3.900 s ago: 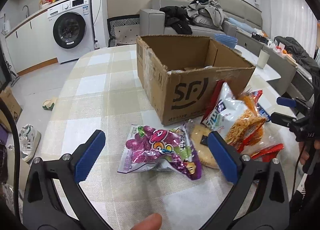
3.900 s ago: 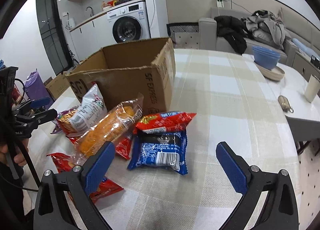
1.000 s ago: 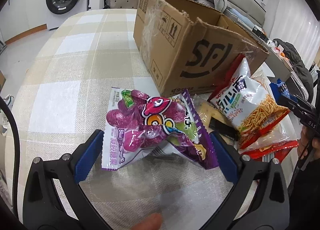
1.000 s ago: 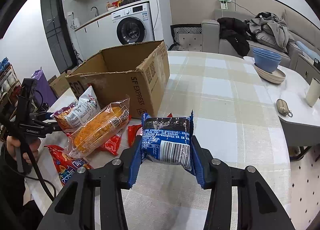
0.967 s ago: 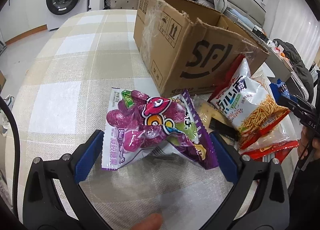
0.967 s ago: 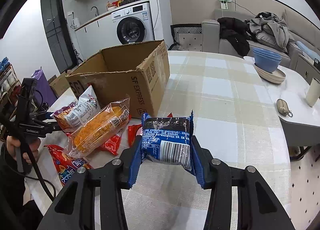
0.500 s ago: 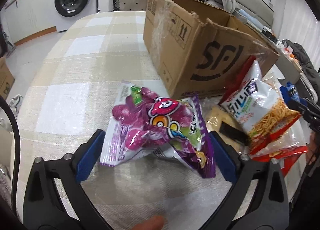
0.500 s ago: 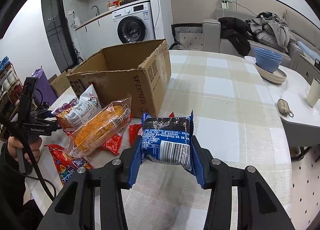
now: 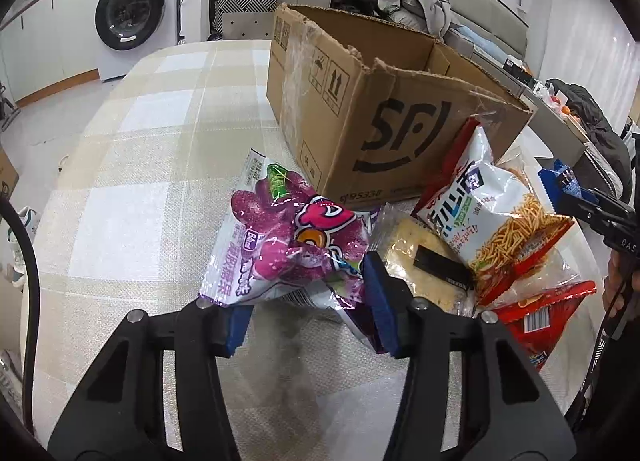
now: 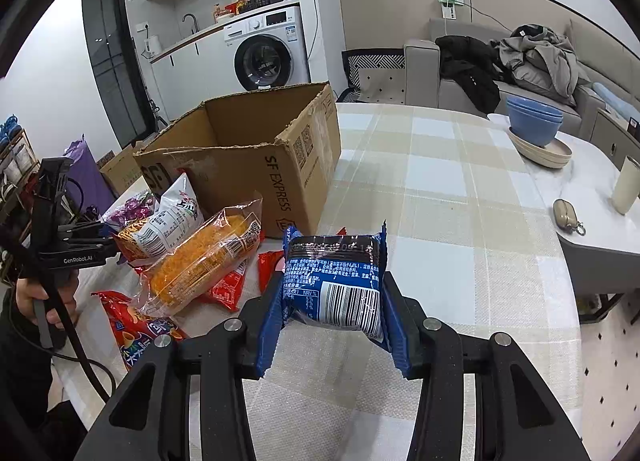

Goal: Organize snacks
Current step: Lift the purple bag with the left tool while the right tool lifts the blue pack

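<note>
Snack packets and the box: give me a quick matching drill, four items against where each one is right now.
Items:
1. purple candy bag
2. blue packet
3. cardboard box
4. blue bowls

States:
A. stacked on a plate on the white side table
B. pinched in the right gripper
C. standing open on the checked tablecloth
D. pinched in the left gripper

Pairs: 1-D, 2-B, 3-C, 4-A

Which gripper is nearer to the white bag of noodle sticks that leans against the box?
Left. The left gripper, shut on the purple candy bag, is just beside the white noodle-stick bag. The right gripper, holding the blue packet, is farther away.
</note>
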